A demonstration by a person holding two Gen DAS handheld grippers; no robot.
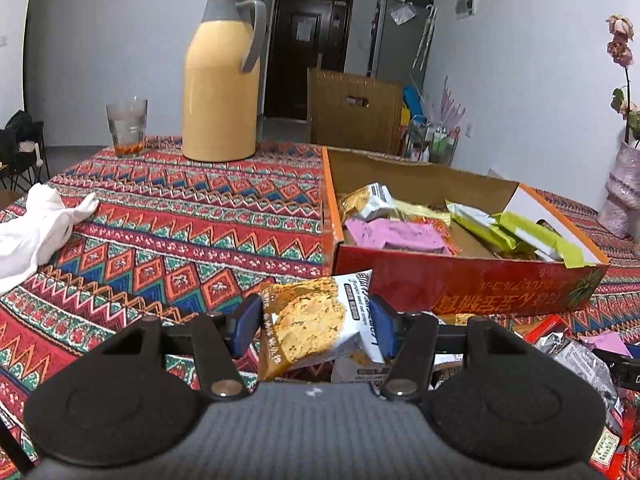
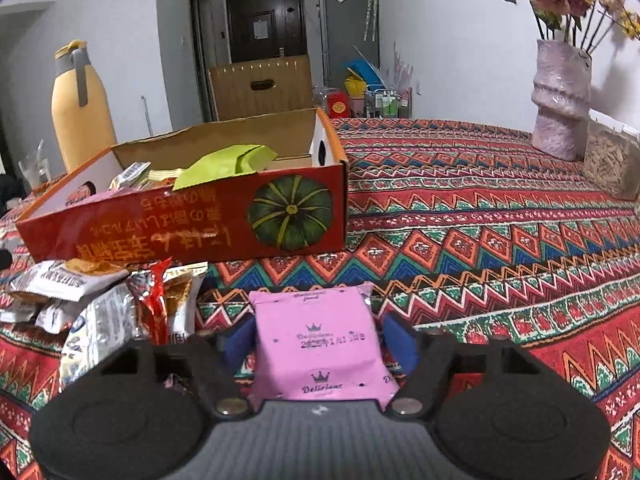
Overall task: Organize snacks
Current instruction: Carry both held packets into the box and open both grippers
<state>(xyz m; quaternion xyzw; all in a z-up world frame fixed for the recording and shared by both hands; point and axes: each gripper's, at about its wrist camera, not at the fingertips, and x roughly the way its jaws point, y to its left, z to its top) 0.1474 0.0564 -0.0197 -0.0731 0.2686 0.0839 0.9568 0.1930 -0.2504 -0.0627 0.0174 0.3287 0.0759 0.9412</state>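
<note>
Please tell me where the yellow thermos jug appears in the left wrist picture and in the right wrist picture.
Left wrist view: yellow thermos jug, upper centre-left, behind the glass.
Right wrist view: jug at far left, behind the red cardboard box.
Shared landmark: the dark door in the background.

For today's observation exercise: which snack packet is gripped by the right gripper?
The pink packet, between the right gripper fingers; the left gripper holds a white biscuit packet.

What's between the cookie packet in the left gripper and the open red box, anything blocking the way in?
Nothing visible blocks it. The left gripper holds the cookie packet just short of the red box, whose near wall rises ahead, so the packet must clear that wall. Inside, the pink packet and green packets leave bare cardboard between them.
</note>
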